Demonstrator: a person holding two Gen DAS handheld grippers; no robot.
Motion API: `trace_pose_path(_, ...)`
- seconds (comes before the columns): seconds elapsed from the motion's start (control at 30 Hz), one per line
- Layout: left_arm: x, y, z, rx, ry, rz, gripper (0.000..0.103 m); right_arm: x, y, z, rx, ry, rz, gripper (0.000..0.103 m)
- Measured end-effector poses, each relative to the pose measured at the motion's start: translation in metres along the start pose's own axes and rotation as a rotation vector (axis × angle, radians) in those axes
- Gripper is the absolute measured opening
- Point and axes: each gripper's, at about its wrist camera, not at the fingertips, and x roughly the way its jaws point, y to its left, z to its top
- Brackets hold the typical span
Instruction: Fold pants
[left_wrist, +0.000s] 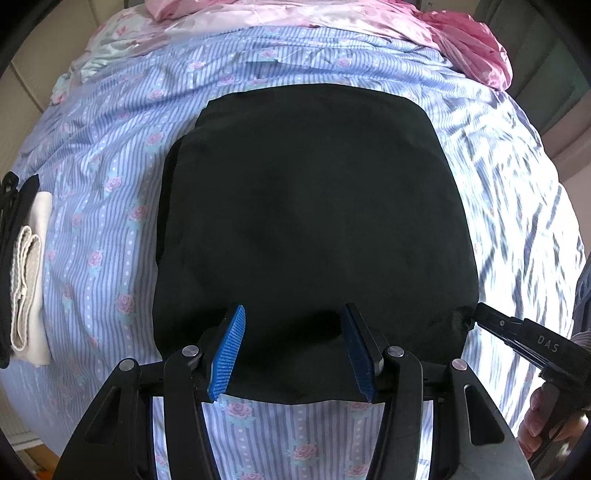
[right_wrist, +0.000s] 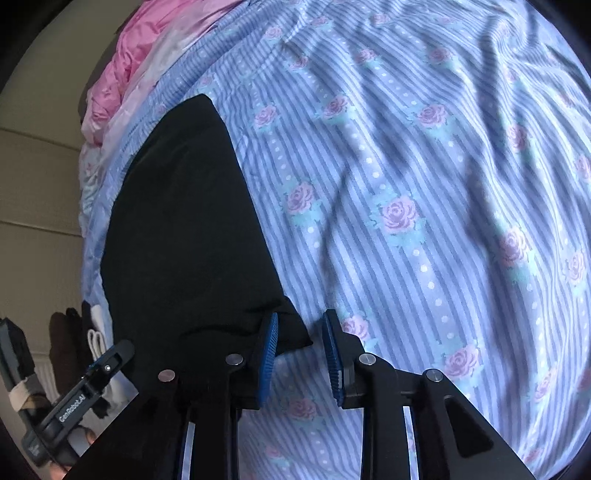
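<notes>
Pants (left_wrist: 314, 229) (folded) lie lengthwise away; left gripper (left_wrist: 291, 325) and right gripper (right_wrist: 299, 332) agape.

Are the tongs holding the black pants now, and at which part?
Nothing is held. The left tongs stand open over the near edge of the pants. The right tongs are open with the pants' corner between them.

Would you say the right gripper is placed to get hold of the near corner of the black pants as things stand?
Probably yes. The right gripper stands open with that corner of the black pants between its pads, nothing else in the way on the striped bedsheet.
</notes>
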Motion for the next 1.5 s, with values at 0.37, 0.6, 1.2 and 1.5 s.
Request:
trace_pose_path(0.37,0.002,-0.002,-0.003,0.011,0.001,0.013,0.053,0.010,0.000,-0.002,-0.007,-0.003,0.017,0.012)
trace_pose_path(0.6,0.014,-0.005,-0.003,0.021,0.007,0.056,0.056,0.005,-0.030,-0.021,0.215,0.001,0.116,0.007)
trace_pose_path(1.2,0.017,0.001,-0.009,0.003,0.022,0.058,0.062,-0.015,-0.012,-0.014,0.114,-0.046,0.031,0.023)
trace_pose_path(1.5,0.017,0.002,-0.008,0.006,0.027,0.054,0.062,0.004,-0.014,-0.005,0.126,-0.020,0.032,0.007)
